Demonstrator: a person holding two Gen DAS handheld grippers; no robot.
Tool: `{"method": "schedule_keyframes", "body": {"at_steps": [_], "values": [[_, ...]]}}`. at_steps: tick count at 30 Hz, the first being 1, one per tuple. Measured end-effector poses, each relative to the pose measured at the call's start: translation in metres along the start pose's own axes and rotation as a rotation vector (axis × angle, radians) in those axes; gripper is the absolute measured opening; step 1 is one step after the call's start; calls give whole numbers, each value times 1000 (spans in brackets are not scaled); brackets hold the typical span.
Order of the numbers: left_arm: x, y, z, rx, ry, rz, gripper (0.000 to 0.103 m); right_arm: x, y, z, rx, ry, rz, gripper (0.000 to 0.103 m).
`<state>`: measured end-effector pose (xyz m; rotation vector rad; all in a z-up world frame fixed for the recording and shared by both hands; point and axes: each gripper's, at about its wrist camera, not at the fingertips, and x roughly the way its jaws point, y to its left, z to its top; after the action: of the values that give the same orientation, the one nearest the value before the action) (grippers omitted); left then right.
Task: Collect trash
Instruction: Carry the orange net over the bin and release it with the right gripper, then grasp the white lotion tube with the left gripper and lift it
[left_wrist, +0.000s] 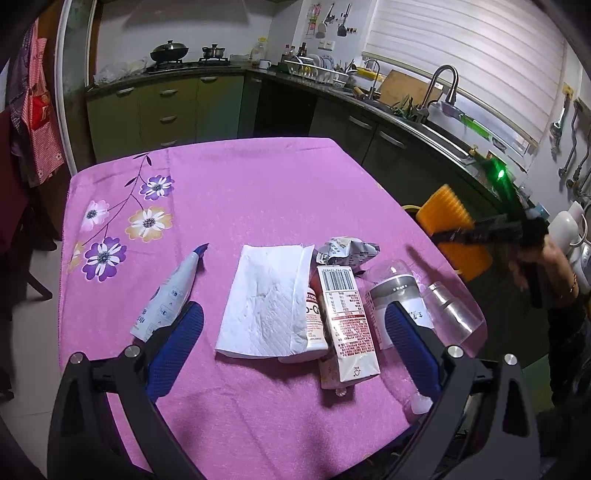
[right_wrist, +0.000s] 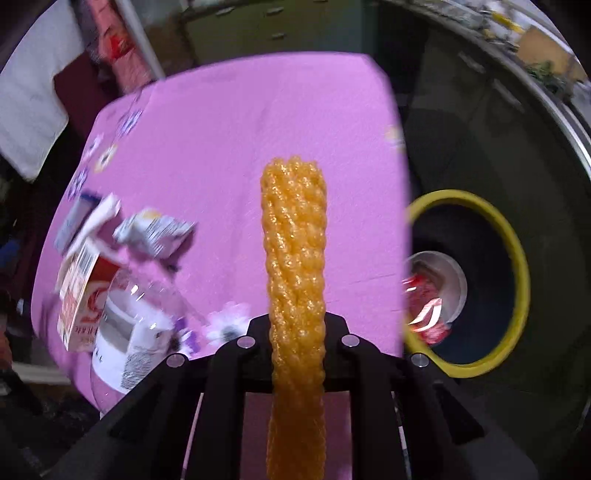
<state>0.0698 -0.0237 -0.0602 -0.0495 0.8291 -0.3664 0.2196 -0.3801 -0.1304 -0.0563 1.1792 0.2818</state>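
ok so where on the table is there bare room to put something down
The far half of the pink tablecloth is bare, from the flower print to the right edge. The near-centre strip is free too. It is crowded mid-right: tissue, carton, crumpled wrapper, clear bottles.

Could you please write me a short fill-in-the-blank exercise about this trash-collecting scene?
1. The right gripper is shut on an orange foam ____.
2. The bin beside the table has a ____ rim.
3. The white napkin lies on a ____ tablecloth.
4. The left gripper is ____.

Missing words: net; yellow; pink; open
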Motion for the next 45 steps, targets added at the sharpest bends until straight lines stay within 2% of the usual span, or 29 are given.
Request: {"method": "schedule_keyframes", "body": {"at_steps": [2,4,9,12,13,14,16,19,23,26,28,31,35,39,45], "values": [[0,0,0,-1,0,-3,94,-10,-21,3,43,-26,-37,14],[1,1,1,-3,-1,-4,94,-14,-54,9,104,-45,-111,14],[1,0,2,-1,-2,5,94,20,-130,20,237,11,-205,14],[1,1,4,-2,3,14,94,45,-159,24,283,44,-219,20],[2,1,4,-3,6,18,94,55,-168,27,292,50,-221,25],[2,1,5,-4,7,21,94,62,-175,29,303,56,-225,34],[4,2,6,-7,11,26,94,74,-185,32,318,70,-237,40],[6,3,6,-10,17,27,94,78,-194,29,341,74,-226,43],[13,8,7,-12,33,24,94,60,-192,20,361,33,-210,45],[18,18,10,-9,37,30,94,38,-183,4,361,-20,-174,54],[22,26,13,-2,42,20,94,25,-171,-6,343,-50,-166,54],[35,46,20,3,66,21,94,17,-158,-17,323,-55,-147,54],[61,70,34,30,123,61,93,13,-142,-24,288,-47,-135,54],[81,84,37,57,185,102,71,13,-128,-9,259,-50,-121,54],[104,98,29,79,281,126,49,19,-106,-4,219,-41,-109,54]]}}
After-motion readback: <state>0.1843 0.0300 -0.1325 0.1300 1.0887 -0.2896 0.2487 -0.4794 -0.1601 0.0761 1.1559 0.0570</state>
